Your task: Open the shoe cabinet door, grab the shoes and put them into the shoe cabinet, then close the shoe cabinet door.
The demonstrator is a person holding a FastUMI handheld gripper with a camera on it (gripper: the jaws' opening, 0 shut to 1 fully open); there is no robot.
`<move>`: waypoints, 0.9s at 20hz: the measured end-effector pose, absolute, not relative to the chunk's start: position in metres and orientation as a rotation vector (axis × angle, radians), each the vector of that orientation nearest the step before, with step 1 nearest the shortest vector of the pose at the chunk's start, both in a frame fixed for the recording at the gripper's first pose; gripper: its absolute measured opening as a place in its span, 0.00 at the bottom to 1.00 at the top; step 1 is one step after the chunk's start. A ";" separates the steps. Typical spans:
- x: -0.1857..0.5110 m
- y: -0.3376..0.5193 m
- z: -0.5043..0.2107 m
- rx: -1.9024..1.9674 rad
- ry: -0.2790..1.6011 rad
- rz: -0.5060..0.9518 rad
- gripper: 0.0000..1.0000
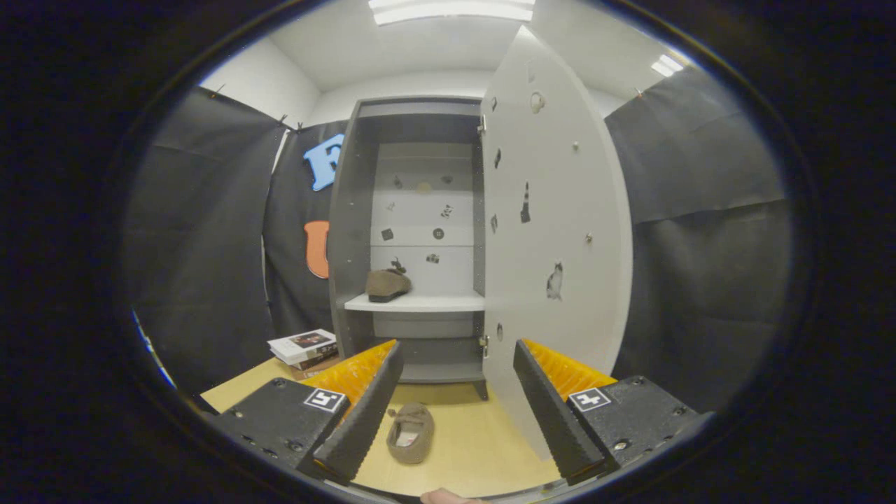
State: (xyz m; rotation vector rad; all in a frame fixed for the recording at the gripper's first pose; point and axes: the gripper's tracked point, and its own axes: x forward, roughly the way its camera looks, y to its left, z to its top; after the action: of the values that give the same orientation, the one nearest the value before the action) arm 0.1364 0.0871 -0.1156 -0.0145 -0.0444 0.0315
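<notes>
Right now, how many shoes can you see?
2. One shoe stands on the cabinet shelf. The other shoe lies on the floor between the fingers of the open gripper. The open door may hide others.

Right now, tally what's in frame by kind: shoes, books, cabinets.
Shoes: 2, one on the cabinet shelf, one on the floor between the open claw's fingers
Book stacks: 1, beside the cabinet; number of books unclear
Cabinets: 1, door open
Total: 4
</notes>
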 end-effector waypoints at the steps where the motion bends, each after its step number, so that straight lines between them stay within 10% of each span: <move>1: 0.145 0.092 -0.126 -0.010 -0.043 0.043 1.00; 18: 0.248 0.193 -0.343 -0.035 0.336 0.213 1.00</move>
State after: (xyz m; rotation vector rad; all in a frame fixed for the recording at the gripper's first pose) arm 0.2480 0.1930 -0.3432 -0.0350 0.3364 0.2135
